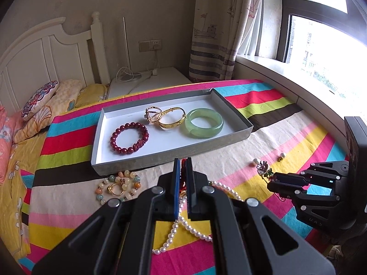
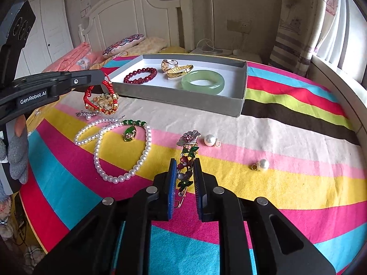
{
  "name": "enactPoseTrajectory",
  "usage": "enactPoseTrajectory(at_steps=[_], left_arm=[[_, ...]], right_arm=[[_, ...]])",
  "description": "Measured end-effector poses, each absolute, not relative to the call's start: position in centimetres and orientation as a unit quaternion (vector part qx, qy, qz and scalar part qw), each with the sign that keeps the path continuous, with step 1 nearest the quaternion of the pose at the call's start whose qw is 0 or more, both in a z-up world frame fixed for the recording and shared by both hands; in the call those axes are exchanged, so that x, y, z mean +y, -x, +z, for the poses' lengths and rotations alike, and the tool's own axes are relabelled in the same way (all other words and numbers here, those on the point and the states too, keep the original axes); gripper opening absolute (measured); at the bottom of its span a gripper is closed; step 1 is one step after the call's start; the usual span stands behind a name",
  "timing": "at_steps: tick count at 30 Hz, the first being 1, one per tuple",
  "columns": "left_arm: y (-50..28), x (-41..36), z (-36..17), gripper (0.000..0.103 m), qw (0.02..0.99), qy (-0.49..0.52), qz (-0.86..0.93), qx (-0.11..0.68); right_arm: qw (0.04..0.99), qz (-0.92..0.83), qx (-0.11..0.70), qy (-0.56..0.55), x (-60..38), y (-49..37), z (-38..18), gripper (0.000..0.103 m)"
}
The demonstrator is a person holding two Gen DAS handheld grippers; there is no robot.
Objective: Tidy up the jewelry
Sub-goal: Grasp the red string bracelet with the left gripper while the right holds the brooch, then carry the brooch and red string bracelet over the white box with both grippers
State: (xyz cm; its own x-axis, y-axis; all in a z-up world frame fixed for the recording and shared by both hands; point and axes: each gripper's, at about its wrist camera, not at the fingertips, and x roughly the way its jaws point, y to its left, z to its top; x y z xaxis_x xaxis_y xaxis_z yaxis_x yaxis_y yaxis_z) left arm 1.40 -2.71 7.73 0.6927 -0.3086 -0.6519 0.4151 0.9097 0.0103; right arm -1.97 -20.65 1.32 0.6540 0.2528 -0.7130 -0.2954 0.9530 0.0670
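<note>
A grey tray [image 1: 128, 163] [image 2: 242, 84] on the striped bedspread holds a dark red bead bracelet [image 1: 129, 141] [image 2: 140, 75], gold bangles [image 1: 165, 118] [image 2: 176, 68] and a green jade bangle [image 1: 204, 123] [image 2: 203, 82]. My left gripper [image 1: 182, 163] [image 2: 101, 78] is shut on a red cord bracelet [image 2: 91, 91], lifted just before the tray's near wall. My right gripper [image 2: 185, 167] [image 1: 271, 180] is shut on a flower brooch [image 2: 187, 153] [image 1: 263, 168] lying on the spread.
On the spread lie a pearl necklace [image 2: 121, 151] [image 1: 183, 224] with a green pendant [image 2: 129, 134], a pastel bead bracelet with gold rings [image 1: 118, 186], and two loose pearl earrings [image 2: 209, 140] [image 2: 262, 164]. Pillows lie left; a window ledge [image 1: 275, 68] runs right.
</note>
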Motion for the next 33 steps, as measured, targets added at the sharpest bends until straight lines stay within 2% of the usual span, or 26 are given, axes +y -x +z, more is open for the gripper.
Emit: enactPoseTrajectory(at_steps=[21,33], left_arm=[[-2.4,-3.2,8.2,0.004,0.917,-0.088,-0.198,0.335],[-8.8,-3.8,10.4,0.004,0.916,-0.051,-0.198,0.346]], right_arm=[[0.912,0.163,0.376,0.020,-20.9,1.2,2.7,0.015],[0.928,0.149,0.342,0.020,-21.2,-7.1,7.1,0.015]])
